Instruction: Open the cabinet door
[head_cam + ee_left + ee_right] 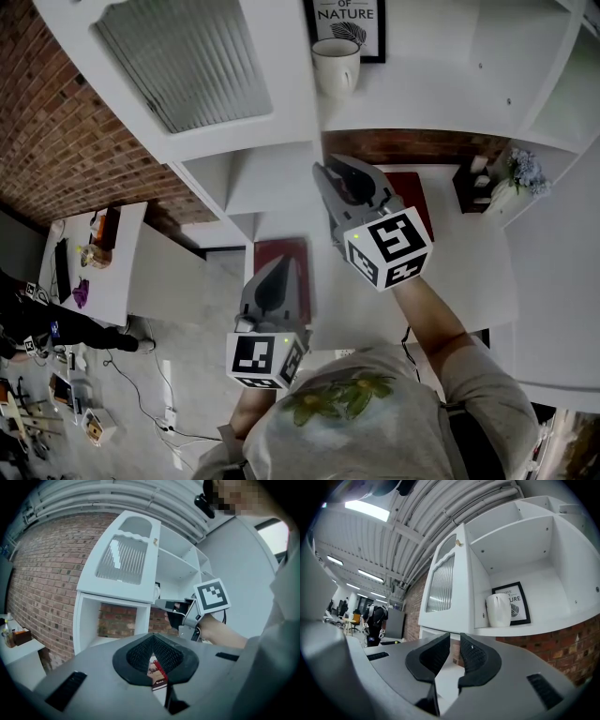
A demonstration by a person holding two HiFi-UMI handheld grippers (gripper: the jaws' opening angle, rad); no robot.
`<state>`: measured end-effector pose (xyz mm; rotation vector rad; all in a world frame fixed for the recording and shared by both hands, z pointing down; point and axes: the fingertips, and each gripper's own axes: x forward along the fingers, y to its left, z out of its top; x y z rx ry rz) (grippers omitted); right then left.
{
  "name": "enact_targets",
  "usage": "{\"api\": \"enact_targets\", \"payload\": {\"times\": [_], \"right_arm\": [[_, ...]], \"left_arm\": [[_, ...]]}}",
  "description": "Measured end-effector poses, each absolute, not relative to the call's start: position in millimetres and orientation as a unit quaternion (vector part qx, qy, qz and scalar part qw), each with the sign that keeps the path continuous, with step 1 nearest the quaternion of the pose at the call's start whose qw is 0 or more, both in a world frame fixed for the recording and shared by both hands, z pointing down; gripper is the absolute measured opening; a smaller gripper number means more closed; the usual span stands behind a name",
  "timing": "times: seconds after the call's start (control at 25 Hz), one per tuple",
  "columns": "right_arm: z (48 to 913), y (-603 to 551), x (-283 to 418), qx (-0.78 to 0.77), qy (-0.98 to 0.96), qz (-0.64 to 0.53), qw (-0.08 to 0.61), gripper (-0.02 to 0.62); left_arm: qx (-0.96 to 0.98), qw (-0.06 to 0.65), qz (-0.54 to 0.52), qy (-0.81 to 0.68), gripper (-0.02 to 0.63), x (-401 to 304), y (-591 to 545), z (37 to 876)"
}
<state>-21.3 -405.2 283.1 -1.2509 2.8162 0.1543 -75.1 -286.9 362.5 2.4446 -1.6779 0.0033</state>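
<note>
The white cabinet door [187,66] with its ribbed glass pane stands swung out to the left, so the shelf compartment is open. The same door [122,559] shows in the left gripper view, and the door [443,583] shows edge-on in the right gripper view with a small knob [458,542] near its top. My right gripper [324,174] hangs level below the shelf, apart from the door, its jaws a narrow gap apart with nothing between them [455,641]. My left gripper [281,266] is lower and nearer me, its jaws closed to a point [152,638] and holding nothing.
A white mug [336,64] and a framed print [349,23] stand on the open shelf. Red books [412,192] lie on the white counter [469,262], with a dark box [469,187] and flowers [525,171] to the right. A cluttered desk [94,262] stands left.
</note>
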Motion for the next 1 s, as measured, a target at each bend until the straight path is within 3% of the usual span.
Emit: {"api": "enact_targets", "payload": {"times": [0.68, 1.0], "right_arm": [[278, -435, -24, -0.391, 0.919, 0.044, 0.034, 0.135], [274, -447, -30, -0.378, 0.924, 0.045, 0.038, 0.147]], "left_arm": [[0.815, 0.085, 0.000, -0.573, 0.009, -82, -300, 366], [0.815, 0.097, 0.012, -0.571, 0.009, -81, -305, 371]]}}
